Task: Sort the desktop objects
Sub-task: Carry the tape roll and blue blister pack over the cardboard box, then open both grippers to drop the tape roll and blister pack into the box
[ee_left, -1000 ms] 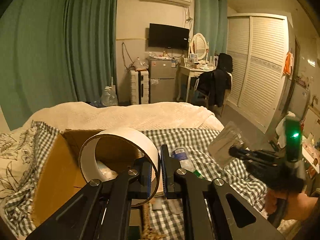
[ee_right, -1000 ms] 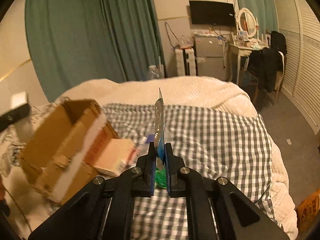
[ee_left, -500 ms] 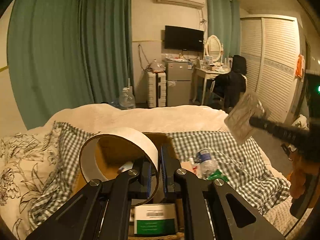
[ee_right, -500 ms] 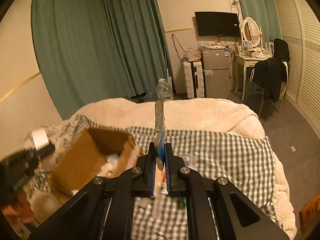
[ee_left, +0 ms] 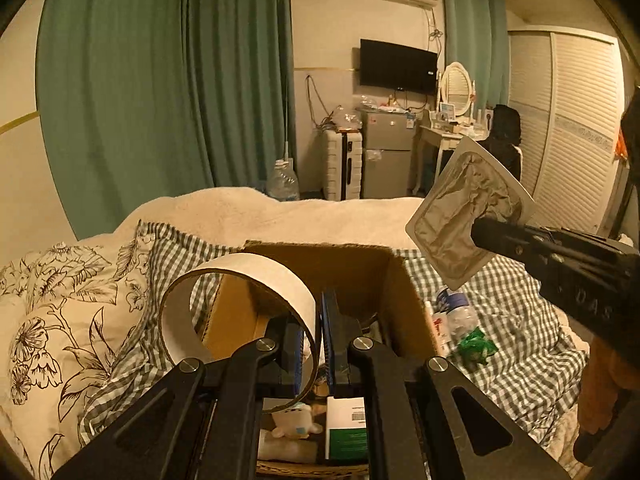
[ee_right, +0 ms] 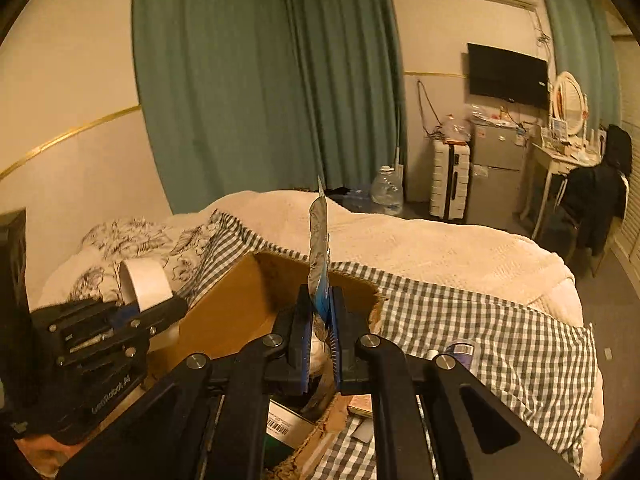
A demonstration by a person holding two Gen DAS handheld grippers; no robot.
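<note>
Here the bed [ee_left: 520,312] with its checked cover fills both views, and on it stands the open cardboard box [ee_left: 352,268], the largest of the things to sort. Readable writing is rare: on the body of the left gripper, seen from the right wrist view, I read "UniRobot" with some marks after it that are too small; on the right gripper body in the left wrist view some pale letters show, but they are not clear. A white and green carton [ee_left: 346,428] inside the box carries a barcode; its text is too small to read.

Only the left wrist view shows the flat face of the silver pouch [ee_left: 468,216] and a small plush toy [ee_left: 292,424] in the box. In the right wrist view the same pouch appears edge-on, with a blue printed side, and this view alone shows the outer wall of the box.

The left gripper [ee_left: 318,344] is clenched on the wall of the white tape roll [ee_left: 240,312], which it holds above the open box. The right gripper [ee_right: 322,340] is clenched on the lower part of the pouch and holds it upright over the box's right side. A small clear bottle [ee_left: 456,312] and a green wrapper [ee_left: 476,346] lie on the cover just beside the box.
</note>
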